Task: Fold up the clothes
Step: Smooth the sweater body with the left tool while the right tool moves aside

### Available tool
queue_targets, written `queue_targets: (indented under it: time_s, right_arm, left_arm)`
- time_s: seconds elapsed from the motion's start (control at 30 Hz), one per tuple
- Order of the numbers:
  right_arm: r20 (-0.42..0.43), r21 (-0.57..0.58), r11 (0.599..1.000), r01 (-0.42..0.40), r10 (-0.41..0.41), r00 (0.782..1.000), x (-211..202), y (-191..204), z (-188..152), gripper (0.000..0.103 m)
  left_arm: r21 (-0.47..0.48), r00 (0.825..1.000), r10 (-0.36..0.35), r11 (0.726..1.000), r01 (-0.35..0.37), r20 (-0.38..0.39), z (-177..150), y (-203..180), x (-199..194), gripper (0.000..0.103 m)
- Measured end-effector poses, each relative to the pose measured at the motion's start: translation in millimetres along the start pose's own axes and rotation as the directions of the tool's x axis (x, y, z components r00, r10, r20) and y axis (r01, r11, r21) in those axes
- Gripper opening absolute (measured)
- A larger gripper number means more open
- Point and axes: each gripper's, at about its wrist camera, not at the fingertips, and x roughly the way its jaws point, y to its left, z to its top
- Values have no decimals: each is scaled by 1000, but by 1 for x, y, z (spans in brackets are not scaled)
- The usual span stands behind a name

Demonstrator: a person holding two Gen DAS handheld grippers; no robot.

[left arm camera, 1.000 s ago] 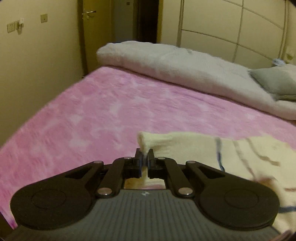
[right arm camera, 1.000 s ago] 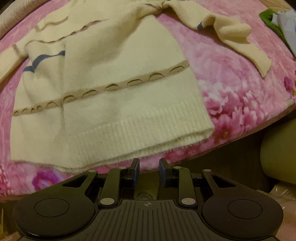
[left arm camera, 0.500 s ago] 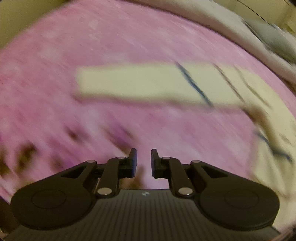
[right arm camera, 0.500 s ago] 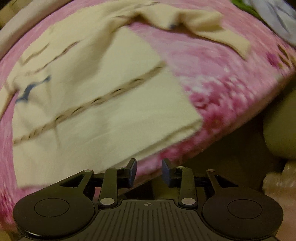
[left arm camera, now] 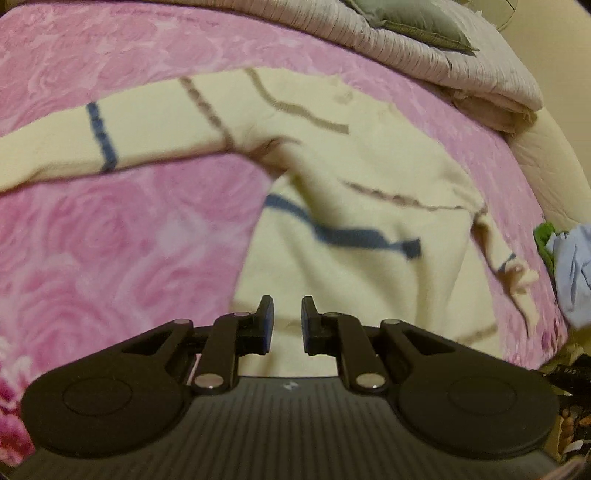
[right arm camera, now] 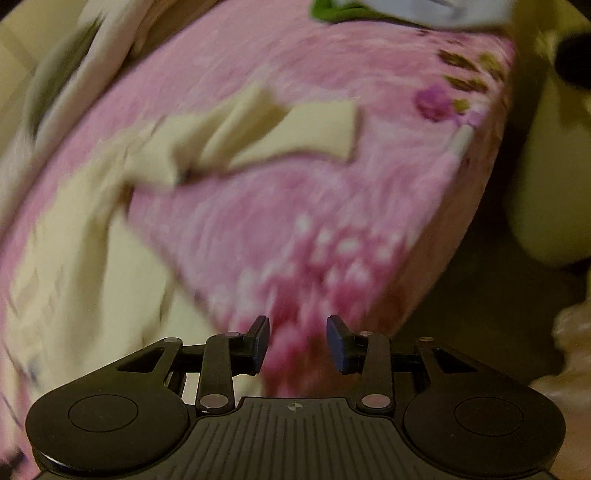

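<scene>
A cream knit sweater [left arm camera: 354,173] with blue and brown stripes lies spread on the pink bed cover [left arm camera: 122,236]. One sleeve [left arm camera: 110,136] stretches out to the left. My left gripper [left arm camera: 283,321] is open and empty, above the sweater's lower body. In the right wrist view, which is blurred, the other sleeve [right arm camera: 280,129] lies crumpled on the cover and the sweater body [right arm camera: 74,266] is at left. My right gripper [right arm camera: 297,343] is open and empty, near the bed's front edge.
A folded grey quilt [left arm camera: 424,62] and a grey pillow [left arm camera: 417,22] lie along the far side of the bed. A green and pale blue pile of clothes [left arm camera: 569,269] sits at the right bed edge; it also shows in the right wrist view [right arm camera: 399,11].
My left gripper let go of the sleeve end, opened and swung right over the sweater's body. My right gripper opened wider and moved right, toward the crumpled sleeve.
</scene>
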Motion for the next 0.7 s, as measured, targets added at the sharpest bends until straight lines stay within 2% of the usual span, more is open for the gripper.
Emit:
queue_targets:
  time_s: [0.1,0.17,0.27,0.37,0.4,0.43,0.47,0.5,0.53,0.57,0.63,0.7]
  right_arm:
    - [42,175,977,-120,115,993,14,-29,41,38]
    - [86,311,926,-213,196,977,28,-49,67,38]
    - [154,526,789,-318,279,948,57,-75,94,38]
    - [151,702,627,-339,334,930,95,-93,110,38]
    - [135,732,597,-329,346,928,103,-95,114,38]
    - [125,743,586,-323,353,927,107,-94,119,36]
    - [119,726,610,-319,345,931,107,-91,127,25]
    - [123,656,686,-313,312,942,100,-83,140,4]
    - [129,581,756,-301,280,951,93,-75,153,4]
    - [159,502,808,-307,263,952,83,-68,168,3]
    - [281,346,860,-375,287,916,55,-56,207,3]
    - [403,204,885,-418,313,860,23,-48,245,3]
  left_arm:
    - [6,999,39,999,-39,2,5,-21,10,11]
    - [-22,999,52,998,-52,0,4,-32,13,11]
    - [-85,997,72,994,-72,-2,0,-47,18,11]
    - [-152,995,95,984,-95,-7,-4,-59,26,11]
    - [-171,995,101,980,-101,-9,-5,-62,28,11]
    - [-187,994,106,977,-106,-10,-5,-65,30,11]
    - [-204,994,111,973,-111,-11,-6,-68,31,11]
    - [-218,993,117,969,-116,-9,-5,-70,31,11]
    - [-228,992,123,966,-120,-5,-4,-71,30,11]
    - [-238,992,128,963,-125,-1,-2,-73,29,11]
    - [-242,990,140,961,-131,17,1,-74,25,11]
    - [-231,987,157,962,-148,22,4,-74,22,11]
